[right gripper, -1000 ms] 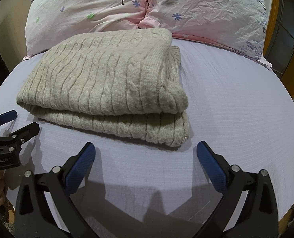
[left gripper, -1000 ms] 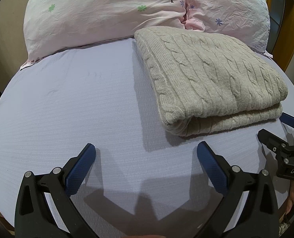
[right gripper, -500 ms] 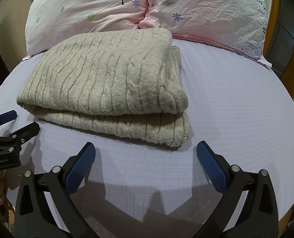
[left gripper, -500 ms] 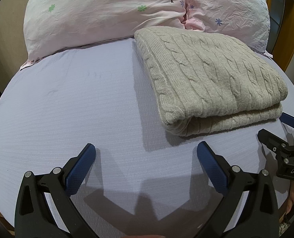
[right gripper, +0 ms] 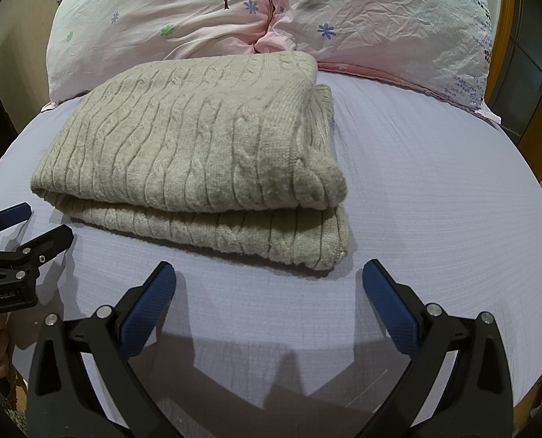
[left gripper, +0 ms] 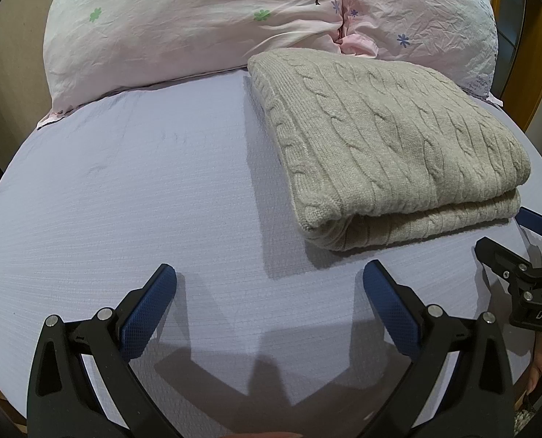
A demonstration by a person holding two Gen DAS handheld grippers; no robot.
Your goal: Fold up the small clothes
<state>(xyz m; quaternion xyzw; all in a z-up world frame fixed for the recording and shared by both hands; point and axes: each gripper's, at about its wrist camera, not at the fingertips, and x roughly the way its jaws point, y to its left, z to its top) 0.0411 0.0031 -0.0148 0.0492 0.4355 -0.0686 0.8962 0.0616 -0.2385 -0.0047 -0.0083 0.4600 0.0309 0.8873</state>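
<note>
A beige cable-knit sweater [left gripper: 388, 138] lies folded into a thick rectangle on the lavender bed sheet [left gripper: 143, 200], in front of the pillows. It also shows in the right wrist view [right gripper: 198, 153]. My left gripper [left gripper: 269, 288] is open and empty, hovering over the sheet to the near left of the sweater. My right gripper [right gripper: 269, 288] is open and empty, just in front of the sweater's near edge. Each gripper shows at the edge of the other's view, the right one [left gripper: 508, 241] and the left one [right gripper: 26, 226].
Two pink floral pillows [left gripper: 198, 18] [right gripper: 380, 18] stand at the head of the bed behind the sweater. A wooden frame [left gripper: 534, 54] rises at the right. The bed sheet's near edge [right gripper: 453, 383] curves away below the grippers.
</note>
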